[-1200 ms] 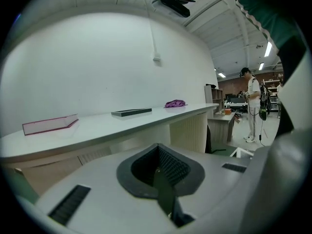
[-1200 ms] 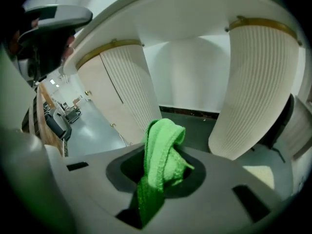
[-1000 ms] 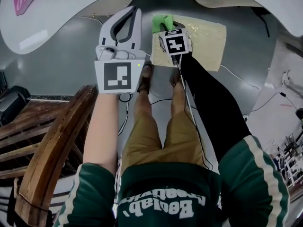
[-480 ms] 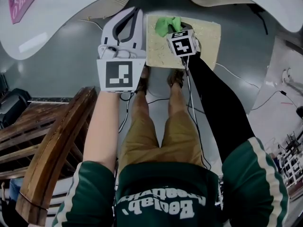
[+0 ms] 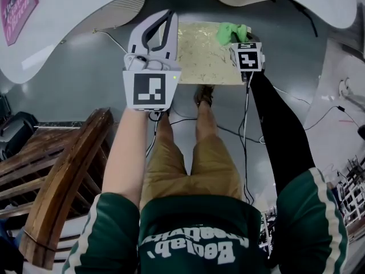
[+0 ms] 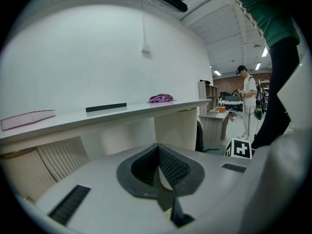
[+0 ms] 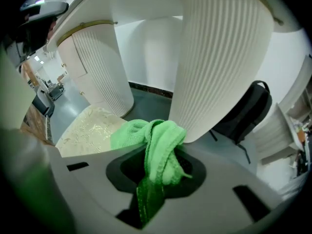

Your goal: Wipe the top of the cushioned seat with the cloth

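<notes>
**Tongs.** The left tongs (image 5: 162, 21) are raised over the floor to the left of the seat. In the left gripper view the left tongs (image 6: 158, 165) have their ridged pads drawn together with nothing between them. The right tongs (image 5: 239, 37) are clamped on the green cloth (image 5: 230, 32). The right gripper view confirms this, with a fold of the cloth (image 7: 158, 143) pinched in the throat of the right tongs (image 7: 155, 182).

**Task item.** The cloth is bunched into a loose roll. In the right gripper view its long axis runs from the pinched end up and leftward, with the free end over the cushioned seat (image 7: 90, 126). In the head view it sits at the far right corner of the cushioned seat (image 5: 202, 59). Whether it presses on the fabric cannot be told.

**Surface.** The seat top is cream with a pale woven pattern. It is roughly rectangular, and its longer side lies across the head view.

**Room.**
- The floor (image 5: 85, 79) is grey and glossy, with thin cables (image 5: 228, 131) trailing across it.
- A curved white bench (image 5: 85, 1) stands on ribbed pedestals (image 7: 222, 57).
- A wooden chair (image 5: 63, 176) stands at the person's left.
- A black backpack (image 7: 243, 112) leans beside the nearer pedestal.
- In the left gripper view a purple rag (image 6: 161, 98) lies on the white bench top.
</notes>
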### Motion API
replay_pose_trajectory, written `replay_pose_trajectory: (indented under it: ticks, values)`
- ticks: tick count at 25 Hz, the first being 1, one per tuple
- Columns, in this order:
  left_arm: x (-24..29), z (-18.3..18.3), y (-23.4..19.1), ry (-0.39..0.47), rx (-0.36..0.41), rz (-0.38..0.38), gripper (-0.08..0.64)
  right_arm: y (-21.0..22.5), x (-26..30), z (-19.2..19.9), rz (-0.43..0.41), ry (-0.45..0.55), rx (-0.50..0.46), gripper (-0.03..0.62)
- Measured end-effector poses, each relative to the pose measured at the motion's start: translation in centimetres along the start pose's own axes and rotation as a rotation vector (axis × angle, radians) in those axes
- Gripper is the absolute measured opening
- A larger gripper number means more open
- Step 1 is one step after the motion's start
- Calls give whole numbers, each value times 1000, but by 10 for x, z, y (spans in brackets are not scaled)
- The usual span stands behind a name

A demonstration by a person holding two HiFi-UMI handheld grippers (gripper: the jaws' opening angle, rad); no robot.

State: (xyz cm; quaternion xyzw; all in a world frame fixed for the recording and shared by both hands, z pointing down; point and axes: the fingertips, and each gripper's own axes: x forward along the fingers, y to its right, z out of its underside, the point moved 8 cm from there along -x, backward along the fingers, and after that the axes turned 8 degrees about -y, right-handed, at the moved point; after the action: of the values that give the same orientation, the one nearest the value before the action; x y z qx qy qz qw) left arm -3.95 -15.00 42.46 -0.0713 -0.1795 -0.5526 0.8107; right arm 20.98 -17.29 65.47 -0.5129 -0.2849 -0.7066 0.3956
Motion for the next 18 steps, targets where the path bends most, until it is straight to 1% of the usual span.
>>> replay_pose_trajectory:
  ticks: [3, 6, 8, 9, 13, 15, 18]
  values:
    - [11, -5, 10, 5, 3, 0, 15, 37, -4, 18, 44, -13, 29, 77]
    - [19, -7, 20, 13, -8, -2, 15, 65, -2, 38, 89, -50, 112, 75]
    - [21, -7, 25, 6, -4, -1, 14, 70, 1, 47, 85, -69, 170, 75]
    - [21, -6, 27, 1, -1, -1, 15, 70, 3, 49, 83, -69, 183, 73]
    - [17, -1, 29, -6, -6, -5, 15, 70, -1, 47, 102, -59, 190, 72]
    - [12, 1, 25, -3, -27, -16, 15, 69, -8, 43, 97, -29, 204, 72]
    - [2, 7, 16, -7, -58, -38, 15, 52, -25, 32, 52, 87, 214, 74]
